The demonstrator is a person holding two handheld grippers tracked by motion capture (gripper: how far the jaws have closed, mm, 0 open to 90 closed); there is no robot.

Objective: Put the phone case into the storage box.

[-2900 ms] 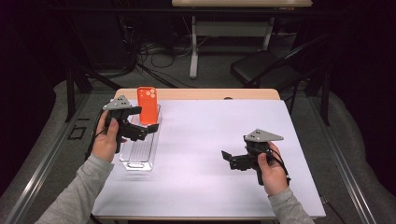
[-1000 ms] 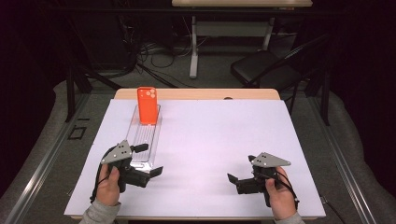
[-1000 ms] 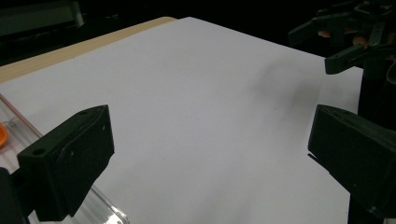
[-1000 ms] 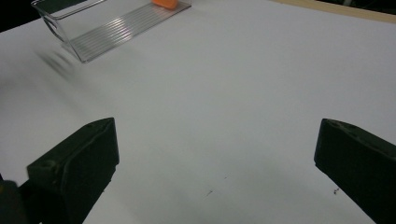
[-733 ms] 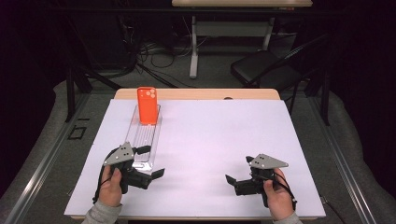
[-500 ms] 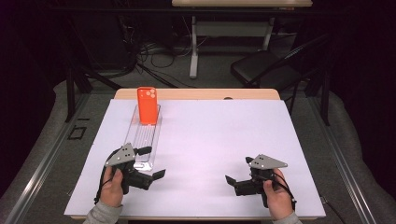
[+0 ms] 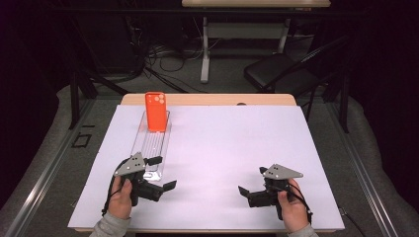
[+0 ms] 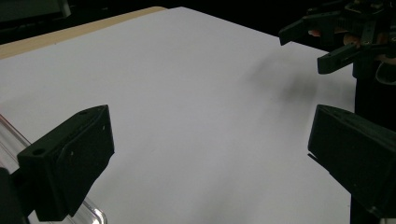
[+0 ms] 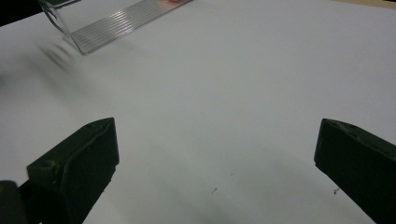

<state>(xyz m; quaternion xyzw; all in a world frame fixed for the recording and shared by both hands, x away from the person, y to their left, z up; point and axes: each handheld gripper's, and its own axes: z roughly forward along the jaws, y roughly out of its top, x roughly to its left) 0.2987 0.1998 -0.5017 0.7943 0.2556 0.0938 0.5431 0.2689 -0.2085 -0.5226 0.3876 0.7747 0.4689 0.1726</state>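
An orange phone [image 7: 156, 111] stands upright at the far end of a clear slotted rack [image 7: 151, 144] on the white table sheet [image 7: 232, 143]. My left gripper [image 7: 163, 172] hovers open by the rack's near end, with nothing between its jaws. In the left gripper view the wide-apart jaws [image 8: 210, 158] frame bare sheet, and the rack's edge [image 8: 6, 134] shows at lower left. My right gripper [image 7: 251, 180] is open and empty near the front right of the table. Its own view has the gripper [image 9: 215, 163] facing the rack's near end [image 9: 116, 21].
The other hand's gripper [image 8: 336, 37] shows at the top right of the left gripper view. A wooden table edge [image 7: 207, 99] borders the sheet at the back. Beyond it stand a black chair [image 7: 281, 74] and cables on the floor.
My left gripper has come back from beside the phone to the rack's near end. The right gripper also drew nearer the front edge. Over the last second both barely moved.
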